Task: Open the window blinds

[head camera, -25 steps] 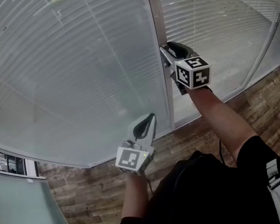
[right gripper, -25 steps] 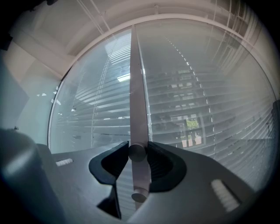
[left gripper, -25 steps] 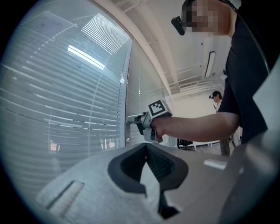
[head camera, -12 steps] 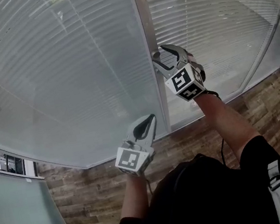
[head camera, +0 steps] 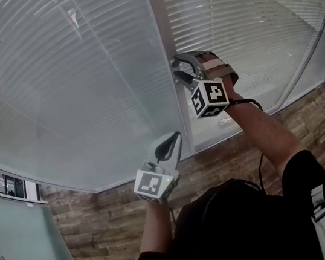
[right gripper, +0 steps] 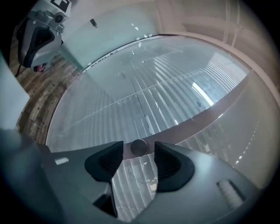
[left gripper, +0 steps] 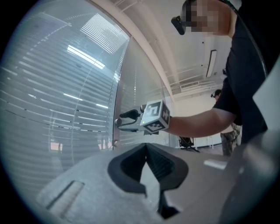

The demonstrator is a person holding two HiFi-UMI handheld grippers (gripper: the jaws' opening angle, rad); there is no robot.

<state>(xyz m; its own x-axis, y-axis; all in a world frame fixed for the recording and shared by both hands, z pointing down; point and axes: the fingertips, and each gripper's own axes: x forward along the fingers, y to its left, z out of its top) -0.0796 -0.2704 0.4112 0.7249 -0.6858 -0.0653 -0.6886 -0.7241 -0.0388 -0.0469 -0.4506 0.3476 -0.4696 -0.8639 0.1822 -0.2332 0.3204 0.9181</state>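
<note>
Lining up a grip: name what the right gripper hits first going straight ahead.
Probably the round knob on the window frame, dead ahead. The right gripper, jaws just opened, holds nothing.

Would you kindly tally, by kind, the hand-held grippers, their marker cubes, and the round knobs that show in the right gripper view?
Hand-held grippers: 2, the left hand-held gripper and the right hand-held gripper
Marker cubes: 2, the left marker cube and the right marker cube
Round knobs: 1, the round knob
Total: 5
</note>
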